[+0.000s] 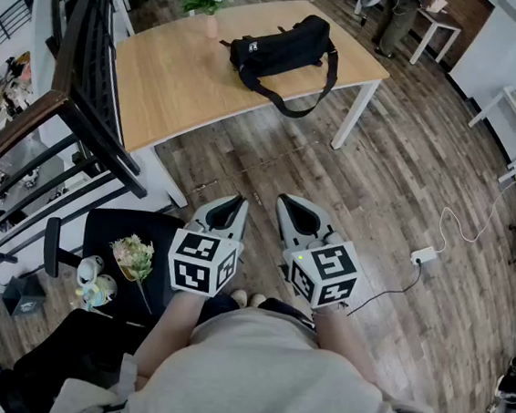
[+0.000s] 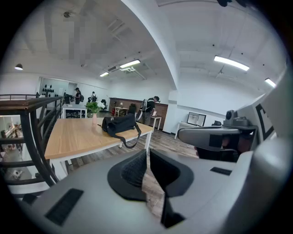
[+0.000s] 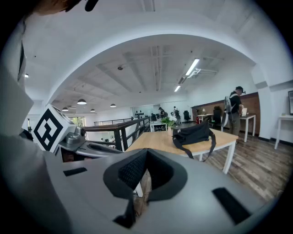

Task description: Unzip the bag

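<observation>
A black bag [image 1: 284,48] with a long shoulder strap lies on the far half of a light wooden table [image 1: 180,78], its strap hanging over the table's near edge. Both grippers are held close to the person's body, well short of the table. My left gripper [image 1: 228,209] and right gripper [image 1: 296,212] hang side by side over the wood floor, both shut with nothing between the pads. From the left gripper [image 2: 147,154] the bag [image 2: 120,124] shows far ahead. The right gripper [image 3: 145,157] likewise has the bag [image 3: 194,133] in the distance.
A black metal railing [image 1: 86,100] runs along the left of the table. A pink vase with flowers [image 1: 209,3] stands behind the bag. A black stool with a flower bunch [image 1: 133,257] sits at my lower left. A white charger and cable [image 1: 422,255] lie on the floor to the right.
</observation>
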Available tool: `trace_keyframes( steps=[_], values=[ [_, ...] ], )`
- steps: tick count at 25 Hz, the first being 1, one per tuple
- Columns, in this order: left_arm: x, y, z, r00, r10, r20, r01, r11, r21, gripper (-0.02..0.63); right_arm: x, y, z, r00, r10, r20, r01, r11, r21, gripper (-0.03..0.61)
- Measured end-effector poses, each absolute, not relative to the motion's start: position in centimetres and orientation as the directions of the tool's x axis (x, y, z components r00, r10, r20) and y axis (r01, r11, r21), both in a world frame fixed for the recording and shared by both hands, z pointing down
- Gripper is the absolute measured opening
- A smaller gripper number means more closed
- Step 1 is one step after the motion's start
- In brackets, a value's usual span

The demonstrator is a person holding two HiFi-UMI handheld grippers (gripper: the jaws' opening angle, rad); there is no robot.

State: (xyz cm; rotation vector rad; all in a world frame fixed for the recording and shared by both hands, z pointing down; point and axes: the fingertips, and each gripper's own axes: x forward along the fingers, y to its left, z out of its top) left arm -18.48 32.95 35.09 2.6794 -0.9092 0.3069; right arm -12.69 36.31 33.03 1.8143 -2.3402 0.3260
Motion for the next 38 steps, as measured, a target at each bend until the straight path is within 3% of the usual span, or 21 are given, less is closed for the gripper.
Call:
trace_keyframes(
  steps=[16,25,27,29,34,38],
  values=[
    [-20.0,33.9,34.4,0.837,-0.497,0.227,-0.545,-0.791,0.279,0.038,-15.7,37.1,34.0,-0.276,-0.927,0.254,-0.961,0.26,-0.095,0.006],
    [-21.7,32.9,35.5,0.832,-0.497,0.246,-0.551,-0.793,0.26,0.04,-15.3,37.2,34.4,-0.176,-0.95,0.259,-0.982,0.15,-0.117,0.008],
    [-21.9,32.9,35.8,0.833,-0.491,0.256,-0.548,-0.793,0.264,0.04,-15.2,37.3,34.5,-0.163,-0.95,0.265,-0.984,0.136,-0.118,0.075],
    [-21.9,32.9,36.1,0.838,-0.479,0.262,-0.541,-0.794,0.277,0.041,-15.2,37.2,34.8,-0.153,-0.949,0.276,-0.985,0.126,-0.115,0.078],
    [-21.4,32.0,36.0,0.848,-0.472,0.241,-0.527,-0.801,0.284,0.107,-14.7,36.3,35.5,-0.149,-0.946,0.287,-0.986,0.12,-0.116,0.083],
    [-20.7,30.4,36.4,0.839,-0.485,0.246,-0.541,-0.79,0.288,0.107,-13.8,34.6,35.9,-0.166,-0.943,0.289,-0.984,0.137,-0.118,0.084]
  ],
)
